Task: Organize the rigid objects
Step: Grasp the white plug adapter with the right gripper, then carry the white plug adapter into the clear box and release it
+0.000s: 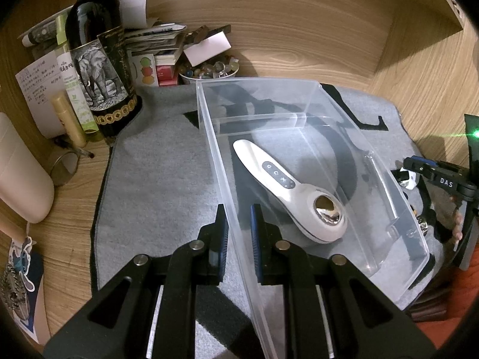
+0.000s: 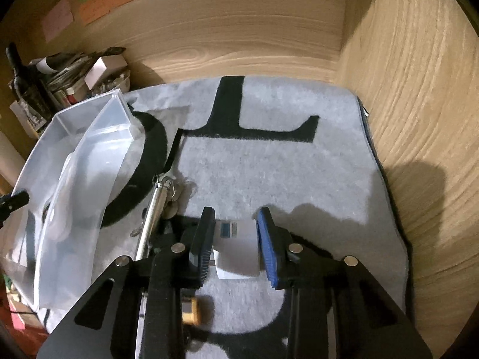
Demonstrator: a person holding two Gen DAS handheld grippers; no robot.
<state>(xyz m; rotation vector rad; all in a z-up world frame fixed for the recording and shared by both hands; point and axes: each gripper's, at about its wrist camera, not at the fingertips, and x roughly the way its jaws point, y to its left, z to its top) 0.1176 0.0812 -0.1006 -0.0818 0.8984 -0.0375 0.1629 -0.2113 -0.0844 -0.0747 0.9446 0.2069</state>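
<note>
L tool (image 1: 239,233) clamps clear bin (image 1: 302,101) wall; R tool (image 2: 236,239) pinches small white box (image 2: 236,245).

left gripper (image 1: 239,224): two matte black fingers, each faced on its inner side with a ribbed blue pad (image 1: 223,233); black linkage arms with elongated cut-outs, joined by round silver pivot pins (image 1: 196,244); pale strips run along the base between the arms. right gripper (image 2: 235,239): the same build, black fingers, blue ribbed pad (image 2: 268,248), silver pins (image 2: 295,249) at four joints. seen from the left wrist view, the right gripper's black body bears white letters "das" (image 1: 446,182).
</note>
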